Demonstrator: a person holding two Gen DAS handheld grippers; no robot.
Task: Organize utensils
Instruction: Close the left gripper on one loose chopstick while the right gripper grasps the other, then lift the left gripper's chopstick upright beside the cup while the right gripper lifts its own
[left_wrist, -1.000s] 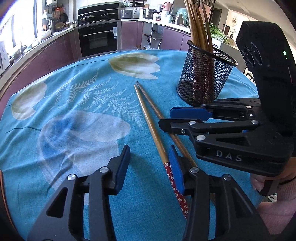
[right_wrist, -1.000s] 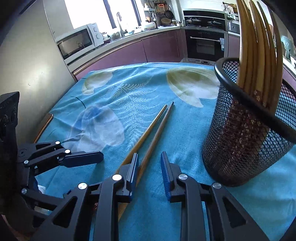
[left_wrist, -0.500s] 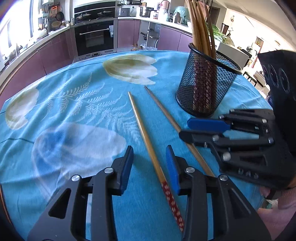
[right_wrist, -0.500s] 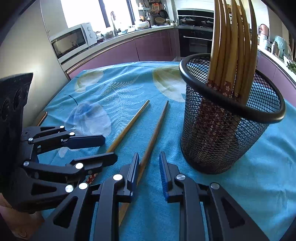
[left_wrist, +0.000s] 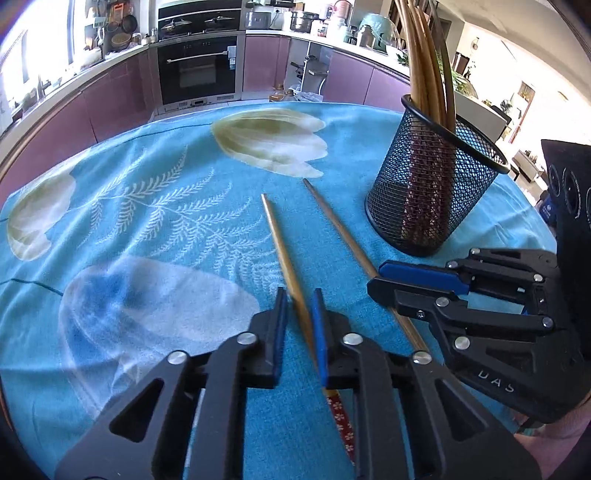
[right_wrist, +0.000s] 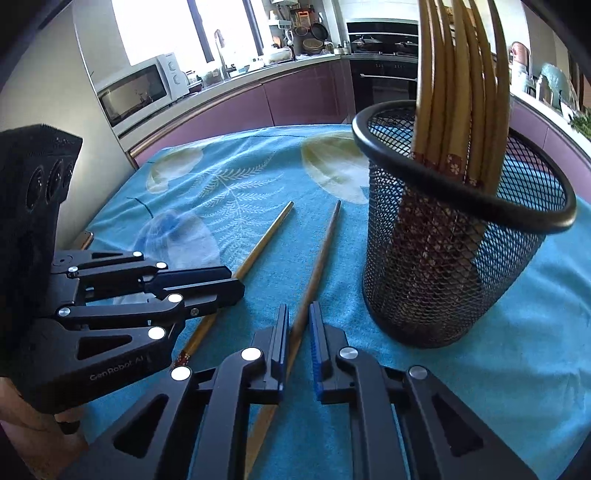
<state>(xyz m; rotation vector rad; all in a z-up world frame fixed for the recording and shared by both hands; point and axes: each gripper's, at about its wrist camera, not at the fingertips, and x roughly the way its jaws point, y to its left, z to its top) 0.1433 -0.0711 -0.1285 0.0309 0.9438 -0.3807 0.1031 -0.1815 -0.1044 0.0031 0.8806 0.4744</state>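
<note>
Two chopsticks are lying on the blue-clothed counter (left_wrist: 155, 206) beside the mesh cup (left_wrist: 432, 192). The left hand-held gripper (left_wrist: 298, 314) is clamping the left chopstick (left_wrist: 277, 236); the right hand-held gripper (right_wrist: 297, 325) is clamping the right chopstick (right_wrist: 321, 254). Gripper bodies are hiding both patterned ends; the cup's chopsticks (right_wrist: 458, 74) are running off-frame. Only the right view is showing a microwave (right_wrist: 136, 92).

Your tabletop (left_wrist: 155, 206) wears a turquoise floral cloth in a sunlit kitchen. Purple cabinets (left_wrist: 110, 107) curve behind it, a built-in black oven (left_wrist: 197, 70) at twelve o'clock, a white microwave (right_wrist: 138, 92) and bright window (right_wrist: 159, 26) toward ten o'clock.
</note>
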